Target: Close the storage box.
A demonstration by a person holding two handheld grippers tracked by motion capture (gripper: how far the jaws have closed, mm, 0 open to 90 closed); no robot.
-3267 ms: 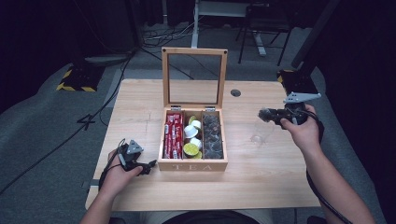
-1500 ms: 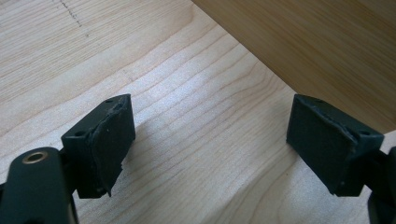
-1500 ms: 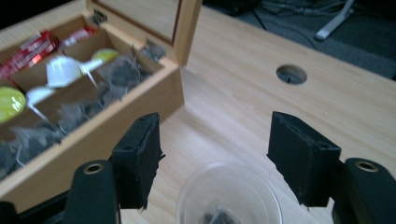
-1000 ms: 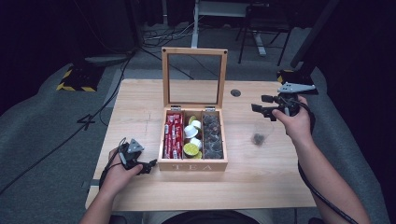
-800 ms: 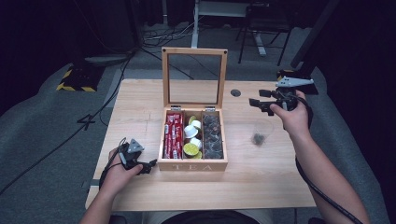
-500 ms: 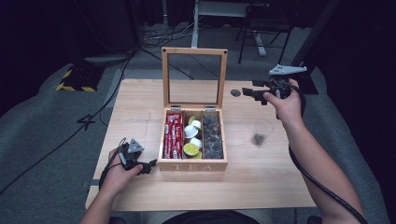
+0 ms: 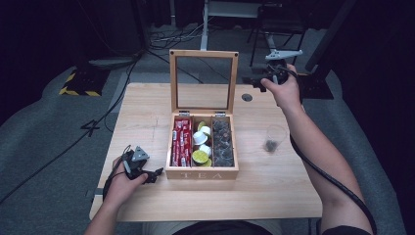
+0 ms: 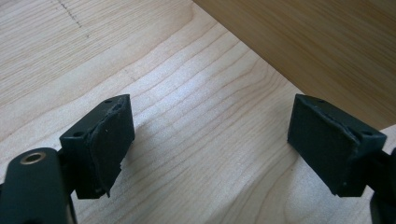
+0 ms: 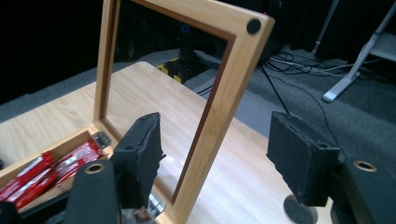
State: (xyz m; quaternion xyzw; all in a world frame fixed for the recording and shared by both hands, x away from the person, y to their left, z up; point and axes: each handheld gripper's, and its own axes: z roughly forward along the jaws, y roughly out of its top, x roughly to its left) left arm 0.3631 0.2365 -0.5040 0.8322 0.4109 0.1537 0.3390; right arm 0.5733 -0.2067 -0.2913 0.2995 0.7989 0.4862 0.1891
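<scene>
A wooden tea box (image 7: 201, 174) stands mid-table with its glass lid (image 7: 203, 55) upright. It holds red packets (image 7: 181, 142), white and green capsules (image 7: 200, 147) and dark pieces (image 7: 222, 144). My right gripper (image 7: 254, 81) hovers by the lid's upper right edge, pointing left. In the right gripper view its jaws (image 9: 224, 158) are apart and have just closed a little; the lid frame (image 9: 233, 70) stands in the gap, and the pads are not pressing on it. My left gripper (image 7: 155, 175) rests open on the table by the box's front left corner, nothing between its jaws (image 8: 210, 140).
A clear cup (image 7: 274, 138) with something dark at its bottom stands on the table (image 7: 147, 122) right of the box. A round grommet (image 7: 247, 97) sits in the tabletop behind it. Cables, a chair base and dark floor lie beyond the far edge.
The right hand has risen and travelled from above the table's right side toward the back left, up to the lid's right edge. The left hand has stayed put.
</scene>
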